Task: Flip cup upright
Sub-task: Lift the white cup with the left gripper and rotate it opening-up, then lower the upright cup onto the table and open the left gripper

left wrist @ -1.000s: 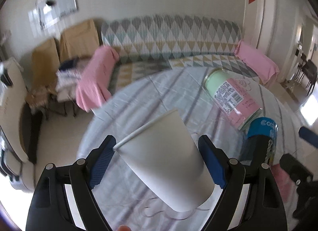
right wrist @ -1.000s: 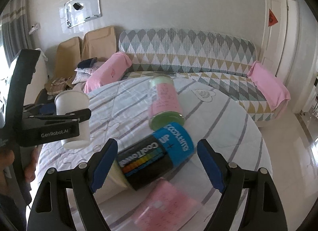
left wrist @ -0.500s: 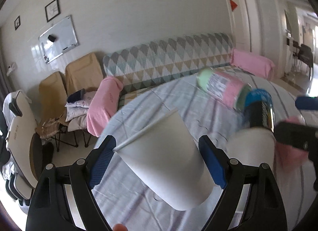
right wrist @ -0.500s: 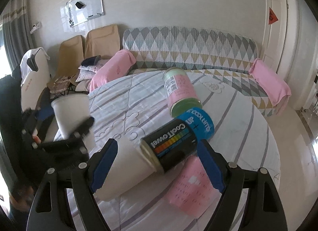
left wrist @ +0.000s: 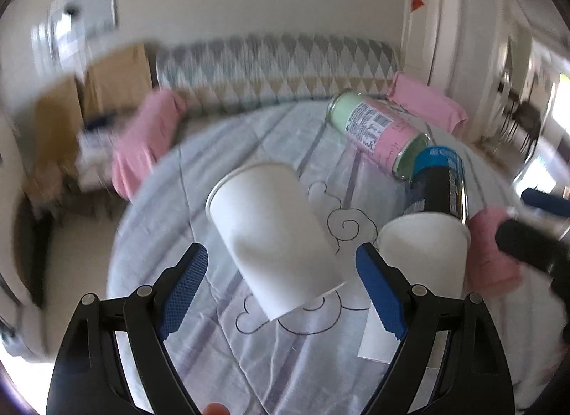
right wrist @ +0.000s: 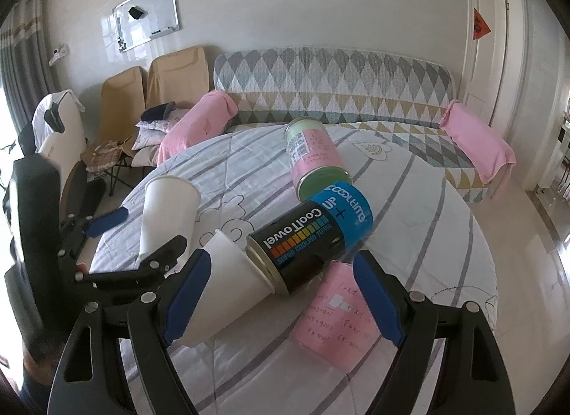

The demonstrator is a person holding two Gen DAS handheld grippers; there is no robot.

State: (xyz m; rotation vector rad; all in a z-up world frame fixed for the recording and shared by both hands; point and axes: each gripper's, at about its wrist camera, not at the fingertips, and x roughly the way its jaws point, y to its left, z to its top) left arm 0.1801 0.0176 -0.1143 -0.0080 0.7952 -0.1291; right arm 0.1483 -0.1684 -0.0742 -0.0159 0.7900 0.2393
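A white paper cup [left wrist: 274, 236] stands upright on the round table, mouth up, ahead of my left gripper [left wrist: 285, 290]. The left gripper is open, its blue pads apart from the cup's sides. The same cup [right wrist: 167, 215] shows at the left of the right wrist view, between the left gripper's fingers [right wrist: 107, 219]. A second white paper cup [right wrist: 228, 286] lies on its side, also seen in the left wrist view [left wrist: 420, 254]. My right gripper [right wrist: 281, 293] is open and empty, hovering over that lying cup and a black-and-blue can [right wrist: 310, 240].
A pink-and-green can [right wrist: 313, 162] lies on its side behind the black-and-blue can. A pink paper note [right wrist: 338, 329] lies on the striped tablecloth [right wrist: 427, 236]. A patterned sofa [right wrist: 338, 87] with pink cushions and folding chairs [right wrist: 171, 83] stand beyond the table.
The left gripper opened and let go of the cup, which now stands on the table. The left gripper has drawn back slightly. The right gripper moved little.
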